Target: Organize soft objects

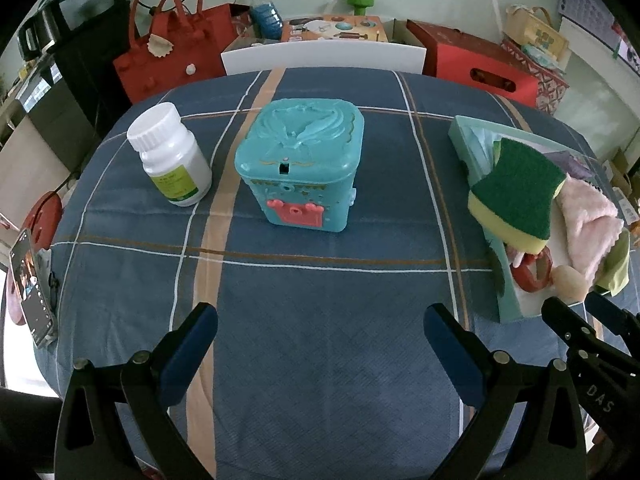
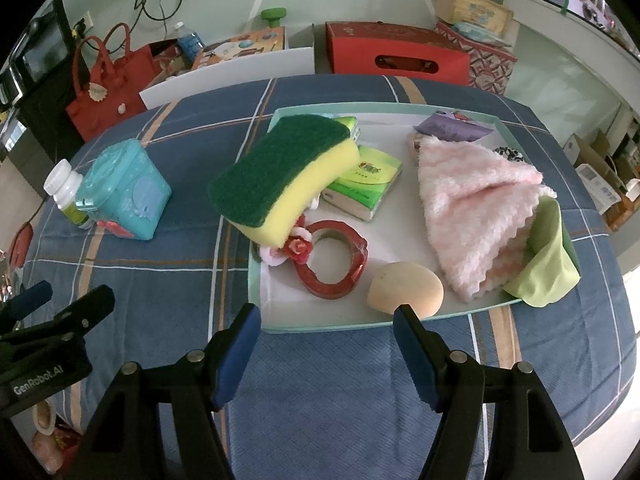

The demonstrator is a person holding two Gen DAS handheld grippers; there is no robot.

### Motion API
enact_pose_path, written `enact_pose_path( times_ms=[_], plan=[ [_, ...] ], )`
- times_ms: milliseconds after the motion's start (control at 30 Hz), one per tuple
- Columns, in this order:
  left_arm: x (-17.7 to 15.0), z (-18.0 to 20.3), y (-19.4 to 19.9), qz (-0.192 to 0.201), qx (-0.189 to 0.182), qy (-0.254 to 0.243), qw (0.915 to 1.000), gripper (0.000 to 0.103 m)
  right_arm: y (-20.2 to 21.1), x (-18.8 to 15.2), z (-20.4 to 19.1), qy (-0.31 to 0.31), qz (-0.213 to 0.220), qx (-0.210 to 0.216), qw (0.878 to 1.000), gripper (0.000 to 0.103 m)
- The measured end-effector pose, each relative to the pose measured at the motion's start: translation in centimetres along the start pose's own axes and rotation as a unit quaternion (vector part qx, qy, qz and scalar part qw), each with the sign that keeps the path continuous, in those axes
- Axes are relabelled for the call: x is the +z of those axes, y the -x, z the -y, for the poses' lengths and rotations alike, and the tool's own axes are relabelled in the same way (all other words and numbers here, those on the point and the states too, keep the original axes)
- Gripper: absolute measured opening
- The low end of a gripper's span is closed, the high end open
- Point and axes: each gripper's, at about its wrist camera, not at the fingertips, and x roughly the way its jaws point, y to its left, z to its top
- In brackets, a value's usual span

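The right gripper (image 2: 326, 320) hangs low over the tabletop (image 2: 320, 392) with its blue-padded fingers spread wide and nothing between them, its gap lined up on the near rim of the shallow pale-teal tray (image 2: 280, 326) straight ahead. Just beyond its right fingertip sits a beige egg-shaped sponge puff (image 2: 406, 286), close enough that the spread would suit closing on it. Left of that lies a red ring-shaped clip with small fabric flowers (image 2: 332, 260). Further ahead and to the left, a yellow sponge with a green scouring top (image 2: 280, 176) leans propped on the things beneath it, tilted and overhanging the tray's left edge. Behind it are green tissue packets (image 2: 366, 184); ahead to the right a fluffy pink cloth (image 2: 476, 216) lies folded over a light-green cloth (image 2: 548, 264) that spills past the rim.

The left gripper (image 1: 320, 328) is likewise wide open and empty, hovering over bare blue plaid cloth. Ahead of it stand a teal plastic box with a moulded lid (image 1: 300, 164) and, further left, a white pill bottle with a green label (image 1: 170, 156), both hard things, standing apart from the tray.

So the soft things already lie gathered in the tray, loosely heaped. That fits either a sorting nearly done or a heap awaiting tidying; the pictures do not settle which.
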Motion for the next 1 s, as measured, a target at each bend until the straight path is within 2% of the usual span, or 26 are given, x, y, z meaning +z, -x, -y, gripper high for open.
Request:
enact_pose_path(
  times_ms=[567, 1000],
  plan=[
    [0.03, 0.32, 0.27, 0.006, 0.006, -0.01, 0.9999, 0.103, -0.11, -0.03, 0.03, -0.001, 0.0, -0.004, 1.0, 0.072],
    [0.08, 0.09, -0.14, -0.006, 0.018, -0.004, 0.9998, 0.103, -0.14, -0.06, 0.37, -0.008, -0.001, -0.006, 1.0, 0.072]
  ],
)
